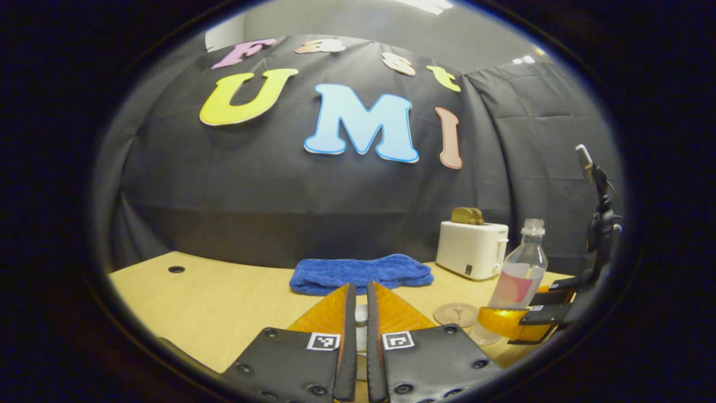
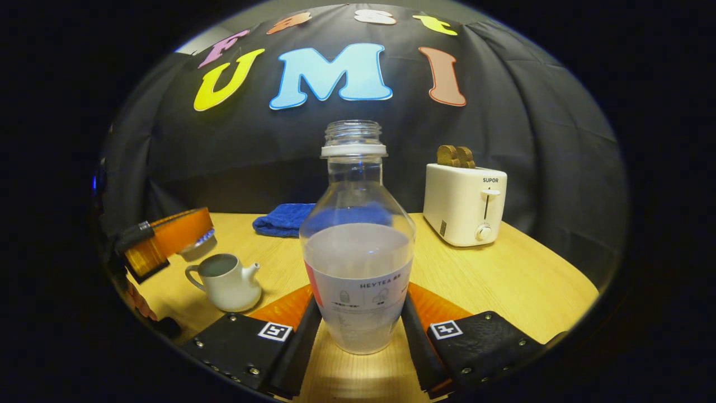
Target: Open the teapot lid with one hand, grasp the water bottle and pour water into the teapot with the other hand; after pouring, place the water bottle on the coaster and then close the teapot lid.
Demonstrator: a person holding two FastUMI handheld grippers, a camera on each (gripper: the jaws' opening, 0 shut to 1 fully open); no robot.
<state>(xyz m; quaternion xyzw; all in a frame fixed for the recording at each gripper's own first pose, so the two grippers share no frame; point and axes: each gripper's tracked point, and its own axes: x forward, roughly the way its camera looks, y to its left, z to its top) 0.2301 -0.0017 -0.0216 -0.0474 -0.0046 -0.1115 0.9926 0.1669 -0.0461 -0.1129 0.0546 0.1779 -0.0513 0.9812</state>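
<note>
The clear water bottle, uncapped and about half full, stands upright between the fingers of my right gripper, which press on its lower sides. In the left gripper view the bottle sits just right of the round coaster, with the right gripper around its base. The white teapot stands open at the left, with liquid inside. Above it my left gripper holds the lid. In its own view, the left gripper is shut on the lid's white knob.
A blue towel lies at the back of the wooden table. A white toaster with bread in it stands back right. A dark stand with a device rises at the table's right edge.
</note>
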